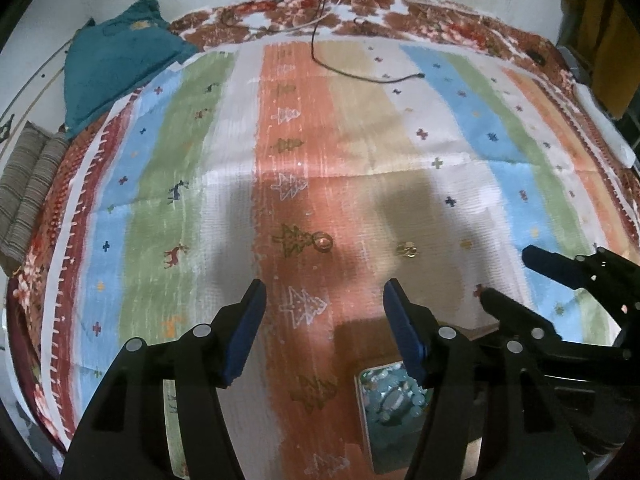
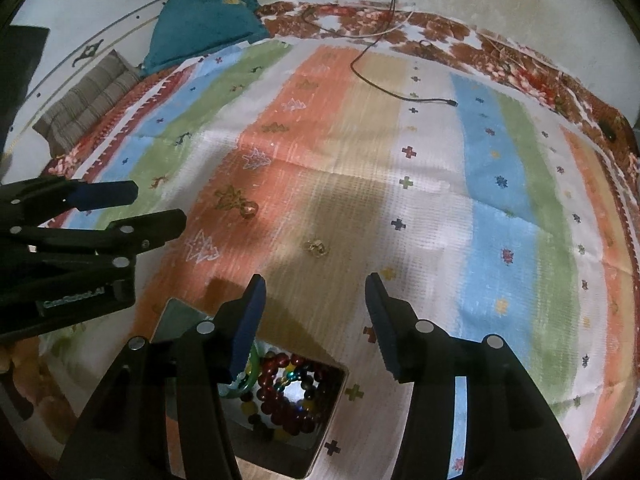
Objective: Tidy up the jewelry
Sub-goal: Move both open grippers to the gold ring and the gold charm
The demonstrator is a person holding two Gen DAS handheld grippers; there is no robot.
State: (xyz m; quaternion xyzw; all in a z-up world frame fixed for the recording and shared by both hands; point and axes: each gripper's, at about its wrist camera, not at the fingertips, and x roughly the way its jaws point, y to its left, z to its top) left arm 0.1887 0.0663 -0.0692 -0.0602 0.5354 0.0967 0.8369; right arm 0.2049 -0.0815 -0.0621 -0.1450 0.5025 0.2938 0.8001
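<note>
left gripper (image 1: 324, 316): jaws apart, empty | right gripper (image 2: 316, 312): jaws apart, empty | ring (image 1: 323, 241) just beyond left gripper, on striped cloth (image 1: 224, 152) | gold piece (image 2: 316, 248) beyond right | box (image 2: 320, 420) near, holding beads | risk: pinching cloth, flicking small pieces away

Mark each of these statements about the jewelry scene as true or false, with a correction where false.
1. Both sets of tongs are open with nothing between them. True: left tongs, right tongs.
2. The ring lies on the orange stripe. True.
3. The small gold piece is already in the box. False: it lies on the striped cloth, beyond the box.
4. The box is empty. False: it holds beaded bracelets.
5. A black cable lies across the far part of the cloth. True.
</note>
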